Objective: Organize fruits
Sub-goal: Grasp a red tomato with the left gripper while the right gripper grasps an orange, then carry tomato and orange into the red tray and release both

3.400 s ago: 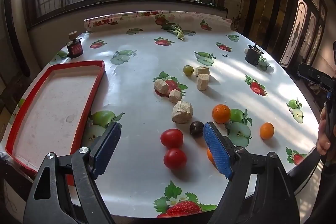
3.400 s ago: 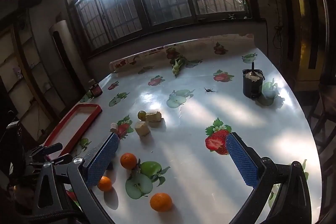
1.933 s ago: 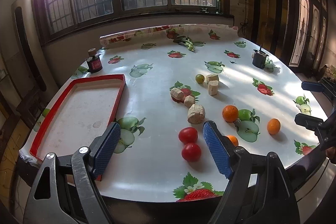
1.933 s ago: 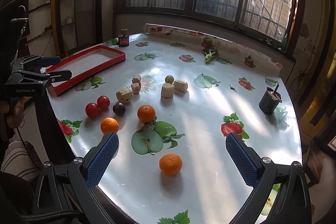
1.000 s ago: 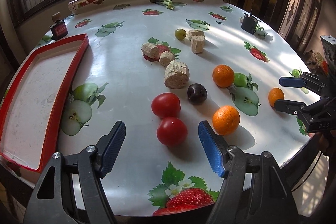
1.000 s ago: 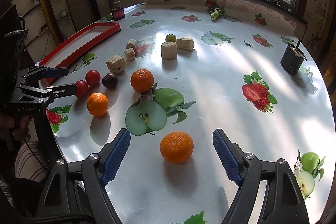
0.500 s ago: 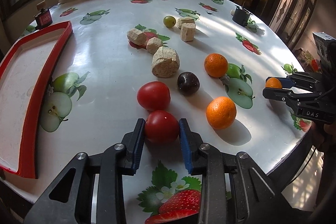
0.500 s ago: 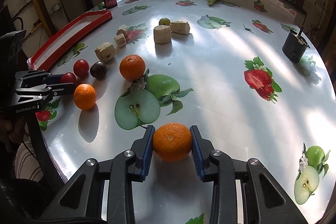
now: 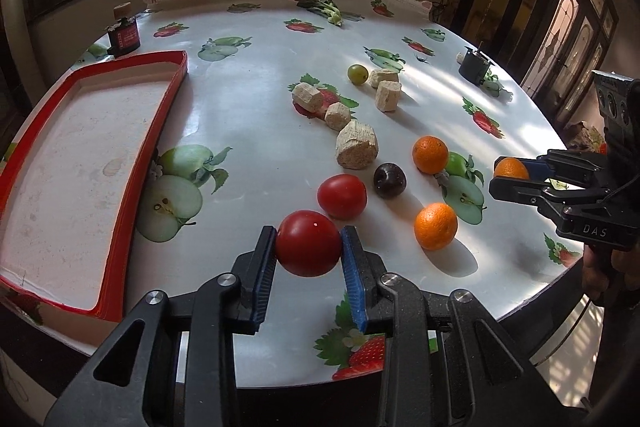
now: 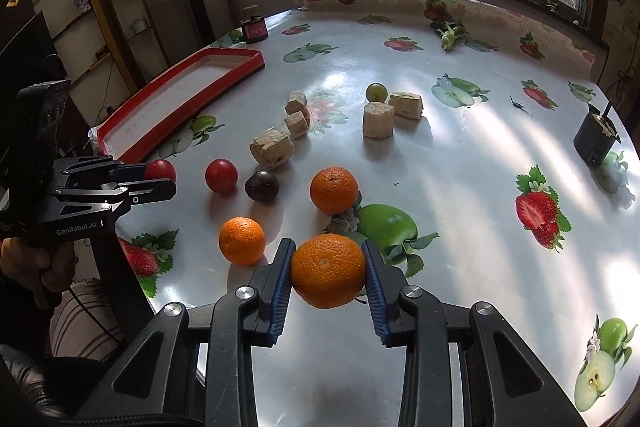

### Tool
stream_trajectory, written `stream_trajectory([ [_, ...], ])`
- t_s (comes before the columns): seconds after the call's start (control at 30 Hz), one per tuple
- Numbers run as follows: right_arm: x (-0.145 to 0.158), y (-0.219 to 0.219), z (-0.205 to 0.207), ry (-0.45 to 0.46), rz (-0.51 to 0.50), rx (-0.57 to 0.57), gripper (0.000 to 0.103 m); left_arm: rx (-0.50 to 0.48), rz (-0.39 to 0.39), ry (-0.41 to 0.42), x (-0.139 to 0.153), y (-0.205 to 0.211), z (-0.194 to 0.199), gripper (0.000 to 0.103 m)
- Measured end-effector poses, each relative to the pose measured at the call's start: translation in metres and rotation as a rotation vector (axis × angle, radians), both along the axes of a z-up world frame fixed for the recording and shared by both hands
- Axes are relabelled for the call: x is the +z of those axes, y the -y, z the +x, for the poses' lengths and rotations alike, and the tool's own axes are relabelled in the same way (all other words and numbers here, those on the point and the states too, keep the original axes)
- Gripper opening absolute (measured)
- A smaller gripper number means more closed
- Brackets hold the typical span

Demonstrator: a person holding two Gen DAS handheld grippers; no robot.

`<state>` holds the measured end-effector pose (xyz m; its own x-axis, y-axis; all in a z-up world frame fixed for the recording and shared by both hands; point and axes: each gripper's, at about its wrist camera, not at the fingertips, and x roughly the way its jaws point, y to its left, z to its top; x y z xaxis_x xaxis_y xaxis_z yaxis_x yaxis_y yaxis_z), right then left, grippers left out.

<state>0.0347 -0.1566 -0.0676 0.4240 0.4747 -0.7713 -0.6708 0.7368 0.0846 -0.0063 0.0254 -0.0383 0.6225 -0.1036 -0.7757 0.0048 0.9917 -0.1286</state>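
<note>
The table (image 9: 248, 131) wears a glossy white cloth printed with red strawberries and green apples, whole and halved. At nine o'clock in the left wrist view lies a tray (image 9: 132, 163) with a red rim and an off-white, faintly stained floor. The left gripper (image 9: 309, 259) is black with blue pads against a deep red tomato (image 9: 308, 242); a second red tomato (image 9: 342, 195) sits at its one o'clock, beside a dark purple plum (image 9: 389, 180). The right gripper (image 10: 327, 281), black with blue pads too, frames a bright orange (image 10: 328, 269). Two more oranges (image 10: 334, 189) show the same dimpled orange skin. The chunks (image 9: 356, 145) are pale tan, and the grape (image 9: 357, 73) is yellow-green.
</note>
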Motion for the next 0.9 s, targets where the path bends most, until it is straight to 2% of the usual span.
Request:
stream_trajectory([
  [0.53,0.012,-0.061,0.002,-0.013,0.045,0.12,0.034,0.11,0.0,0.043,0.02,-0.049,-0.012,0.029],
  [0.9,0.018,-0.122,0.003,-0.017,0.049,0.219,0.034,0.213,-0.004,0.059,0.027,-0.096,-0.022,0.029],
])
